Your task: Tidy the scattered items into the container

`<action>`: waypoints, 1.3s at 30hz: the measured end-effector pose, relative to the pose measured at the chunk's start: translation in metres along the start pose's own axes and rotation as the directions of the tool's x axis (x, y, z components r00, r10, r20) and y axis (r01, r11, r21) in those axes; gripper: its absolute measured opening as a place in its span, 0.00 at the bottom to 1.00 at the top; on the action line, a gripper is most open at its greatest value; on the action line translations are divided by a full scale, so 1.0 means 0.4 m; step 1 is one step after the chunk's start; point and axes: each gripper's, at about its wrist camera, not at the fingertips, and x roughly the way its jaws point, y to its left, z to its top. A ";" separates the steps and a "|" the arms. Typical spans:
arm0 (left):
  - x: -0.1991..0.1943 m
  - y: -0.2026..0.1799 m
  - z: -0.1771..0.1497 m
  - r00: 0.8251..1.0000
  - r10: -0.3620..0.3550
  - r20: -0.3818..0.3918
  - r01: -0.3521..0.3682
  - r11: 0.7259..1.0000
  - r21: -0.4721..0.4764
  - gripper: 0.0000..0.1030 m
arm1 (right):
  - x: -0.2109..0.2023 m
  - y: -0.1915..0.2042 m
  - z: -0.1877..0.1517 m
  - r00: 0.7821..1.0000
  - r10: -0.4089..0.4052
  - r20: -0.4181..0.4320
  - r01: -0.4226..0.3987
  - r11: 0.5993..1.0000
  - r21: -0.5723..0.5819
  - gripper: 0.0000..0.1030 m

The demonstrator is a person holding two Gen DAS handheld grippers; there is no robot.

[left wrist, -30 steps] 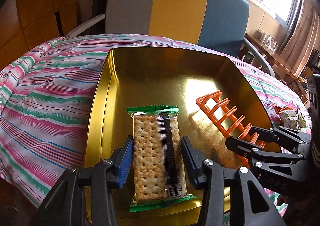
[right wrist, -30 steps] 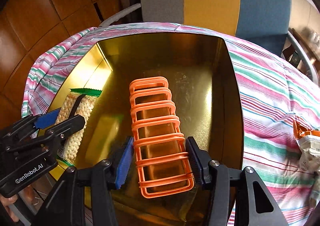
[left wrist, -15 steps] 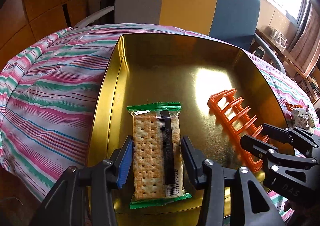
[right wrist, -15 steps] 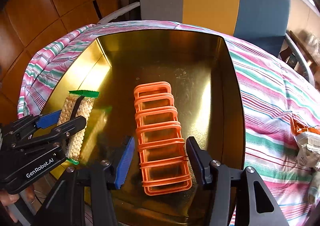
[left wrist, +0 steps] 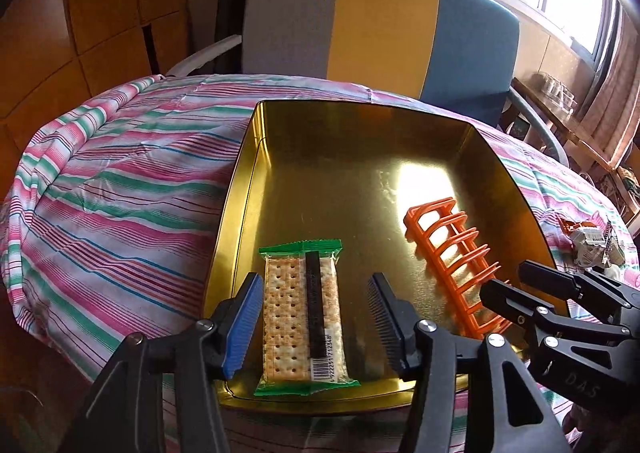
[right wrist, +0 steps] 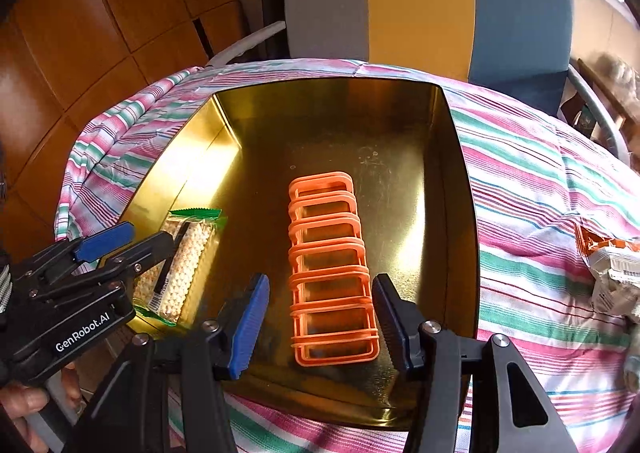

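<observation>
Snack wrapper [right wrist: 612,273] cut off, contents unclear

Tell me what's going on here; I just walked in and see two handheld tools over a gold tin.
A person is tidying loose items into the gold tin on a striped cloth. The left tool straddles a cracker packet lying in the tin, its jaws opening and no longer pressing on it. The right tool is open around an orange rack resting on the tin's floor. A crumpled snack wrapper is on the cloth outside the tin.
</observation>
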 end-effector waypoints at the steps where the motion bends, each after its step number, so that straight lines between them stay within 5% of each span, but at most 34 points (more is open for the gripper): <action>1: -0.009 -0.009 -0.002 1.000 -0.004 0.007 0.004 1.000 0.004 0.55 | -0.011 -0.002 -0.003 1.000 0.000 0.009 0.000 1.000 0.001 0.53; 12: -0.077 -0.126 -0.052 0.994 -0.109 0.029 0.106 0.991 0.076 0.55 | -0.108 -0.073 -0.044 0.995 -0.039 0.090 0.032 0.997 0.074 0.54; 19: -0.115 -0.254 -0.092 0.972 -0.235 0.013 0.228 0.953 0.200 0.55 | -0.203 -0.263 -0.133 0.977 -0.175 0.122 0.143 0.962 0.232 0.56; 26: -0.128 -0.444 -0.150 0.925 -0.369 -0.092 0.375 0.848 0.375 0.55 | -0.359 -0.541 -0.318 0.920 -0.380 0.094 0.292 0.825 0.484 0.56; 33: -0.099 -0.598 -0.197 0.889 -0.405 -0.213 0.458 0.769 0.447 0.55 | -0.479 -0.733 -0.518 0.872 -0.489 0.021 0.352 0.655 0.669 0.57; 39: -0.074 -0.667 -0.238 0.872 -0.398 -0.284 0.488 0.729 0.479 0.55 | -0.505 -0.808 -0.567 0.890 -0.452 0.062 0.271 0.632 0.726 0.60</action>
